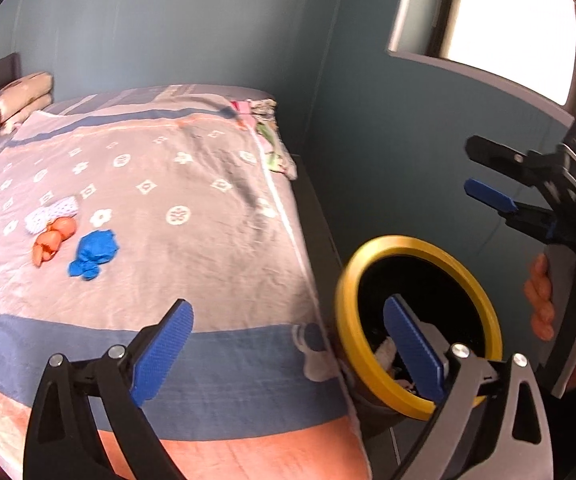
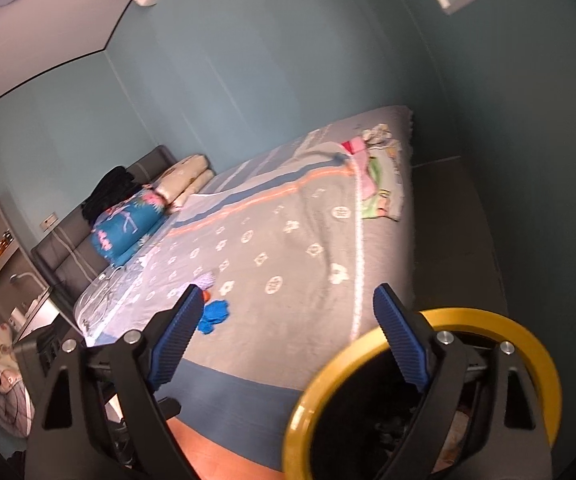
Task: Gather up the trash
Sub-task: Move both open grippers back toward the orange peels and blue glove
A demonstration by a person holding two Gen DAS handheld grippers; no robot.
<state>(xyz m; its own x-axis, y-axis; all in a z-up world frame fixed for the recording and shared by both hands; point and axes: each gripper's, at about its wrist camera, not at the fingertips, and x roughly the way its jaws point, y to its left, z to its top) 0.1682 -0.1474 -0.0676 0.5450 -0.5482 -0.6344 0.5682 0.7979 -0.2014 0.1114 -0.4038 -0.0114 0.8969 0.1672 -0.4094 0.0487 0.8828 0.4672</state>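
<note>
Three crumpled trash pieces lie together on the bed: a blue wad, an orange wad and a white dotted one. The blue wad also shows in the right wrist view. A black bin with a yellow rim stands beside the bed's right edge, with pale scraps inside. My left gripper is open and empty, its right finger over the bin mouth. My right gripper is open and empty above the bin's rim. It also shows in the left wrist view, held by a hand.
The bed carries a grey patterned cover with blue and orange bands. Pillows and a blue floral bundle lie at its head. A folded floral cloth lies at the far corner. A teal wall and a window stand behind.
</note>
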